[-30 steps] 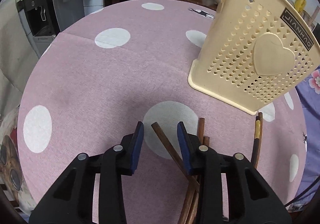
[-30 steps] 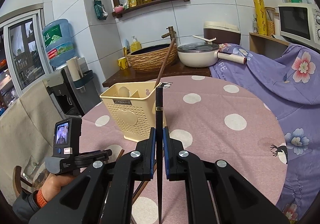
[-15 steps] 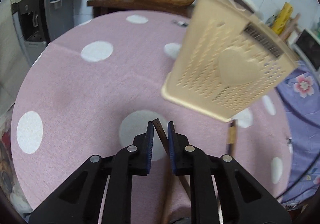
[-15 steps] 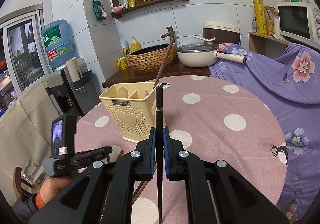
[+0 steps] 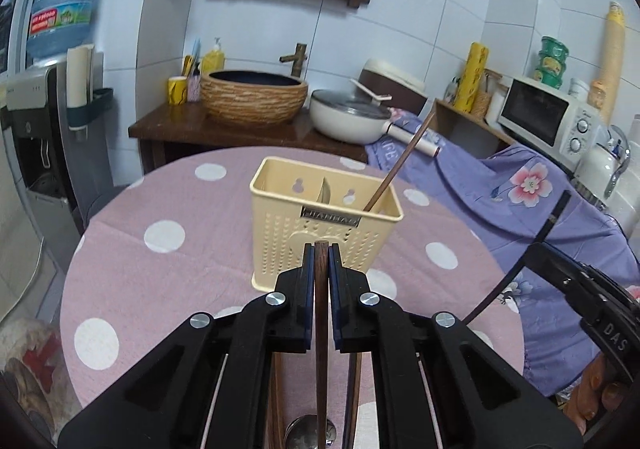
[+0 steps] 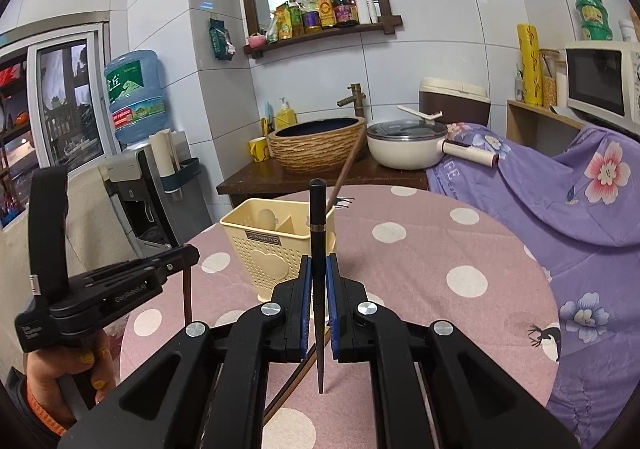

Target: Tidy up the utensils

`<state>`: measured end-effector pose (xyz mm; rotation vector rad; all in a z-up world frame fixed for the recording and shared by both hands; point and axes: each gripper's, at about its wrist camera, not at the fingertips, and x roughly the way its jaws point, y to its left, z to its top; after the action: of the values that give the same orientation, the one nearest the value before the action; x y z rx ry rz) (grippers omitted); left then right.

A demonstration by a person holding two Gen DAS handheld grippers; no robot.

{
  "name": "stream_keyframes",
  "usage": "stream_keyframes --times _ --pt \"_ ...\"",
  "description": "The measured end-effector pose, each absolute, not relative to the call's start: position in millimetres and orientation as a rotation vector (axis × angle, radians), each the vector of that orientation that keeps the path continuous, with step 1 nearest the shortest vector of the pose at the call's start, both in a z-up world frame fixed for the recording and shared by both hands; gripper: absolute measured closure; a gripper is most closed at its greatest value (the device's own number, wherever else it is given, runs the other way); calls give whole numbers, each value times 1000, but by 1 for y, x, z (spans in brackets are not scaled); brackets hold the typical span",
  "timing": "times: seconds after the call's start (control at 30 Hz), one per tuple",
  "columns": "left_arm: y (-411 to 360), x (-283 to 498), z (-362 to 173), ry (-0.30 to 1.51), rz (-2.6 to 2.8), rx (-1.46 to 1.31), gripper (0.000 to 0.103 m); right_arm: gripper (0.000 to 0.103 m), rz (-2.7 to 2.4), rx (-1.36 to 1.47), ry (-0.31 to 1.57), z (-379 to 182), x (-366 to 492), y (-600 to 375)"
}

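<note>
A cream perforated utensil holder stands on the pink dotted table, with one brown chopstick leaning in its right compartment. My left gripper is shut on a brown wooden chopstick and holds it above the table, in front of the holder. My right gripper is shut on a black chopstick that stands upright, to the right of the holder. More chopsticks and a metal spoon lie on the table under my left gripper.
The round table has a purple flowered cloth at its right. Behind it is a wooden counter with a wicker basin and a white pot. A water dispenser stands at the left.
My left gripper closed on a brown chopstick on the table and lifted it, swinging level to face the holder. My right gripper stayed shut on the black chopstick, almost still.
</note>
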<state>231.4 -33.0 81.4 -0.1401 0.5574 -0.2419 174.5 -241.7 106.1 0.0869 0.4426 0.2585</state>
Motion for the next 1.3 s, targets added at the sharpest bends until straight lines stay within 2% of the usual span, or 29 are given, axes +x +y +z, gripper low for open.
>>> stream_keyframes --times 0.67,1.03,1.3 --pt "6 223 182 383 -243 -155 96 96 360 59 366 173 191 -203" --pt "21 271 256 218 -144 -160 96 96 275 10 245 231 234 -184" --pt "28 316 264 134 -113 -245 96 96 218 13 254 219 267 -186"
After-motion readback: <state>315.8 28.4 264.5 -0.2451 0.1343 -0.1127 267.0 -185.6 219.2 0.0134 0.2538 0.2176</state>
